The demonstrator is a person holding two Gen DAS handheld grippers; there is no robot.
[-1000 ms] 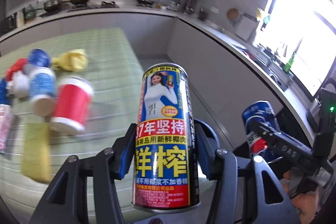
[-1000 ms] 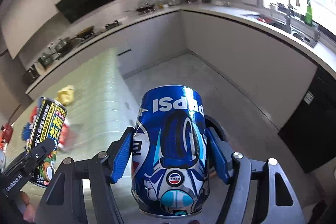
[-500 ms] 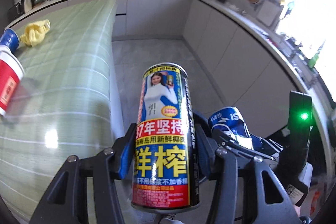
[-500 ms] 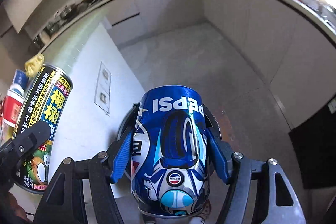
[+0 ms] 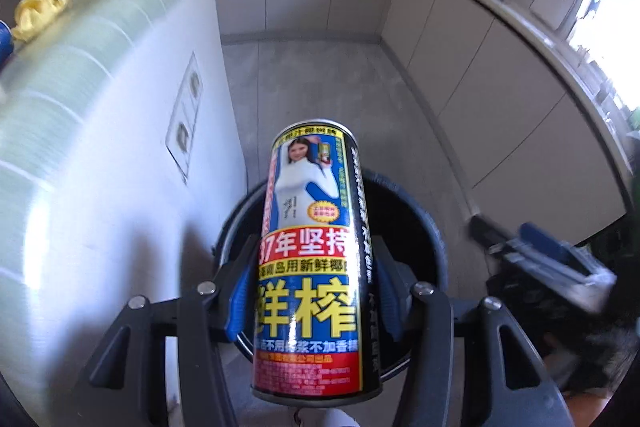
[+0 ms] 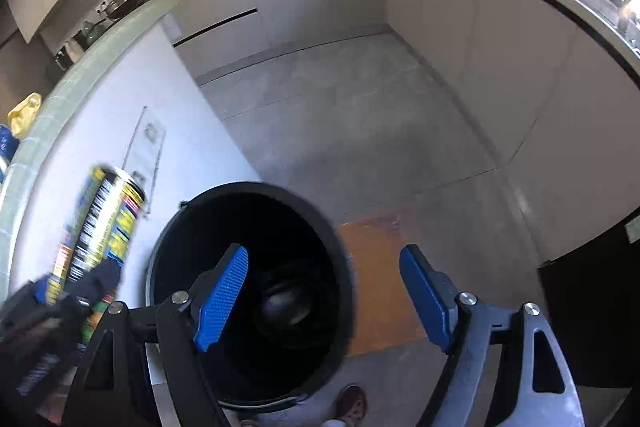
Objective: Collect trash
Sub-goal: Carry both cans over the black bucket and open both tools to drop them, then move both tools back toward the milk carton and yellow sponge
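Left gripper (image 5: 312, 301): you've got the blue pads clamped on a tall can (image 5: 310, 267), partway closed, one pad on each side of its lower half.
Tall can: upright in the jaws, red, yellow and black label facing the camera, hanging right above the bin (image 5: 434, 239).
Right gripper (image 6: 326, 293): your jaws are opening, already wide, nothing between the pads.
Bin: black, round, on the grey floor just beside the white side of the counter (image 6: 80, 155). In the right wrist view its dark mouth sits under the left pad, and there's something rounded deep inside, too dark to make out.
Counter top: a yellow crumpled thing (image 5: 38, 11) sits far left on the green surface.
Floor: an orange patch (image 6: 378, 275) just right of the bin.
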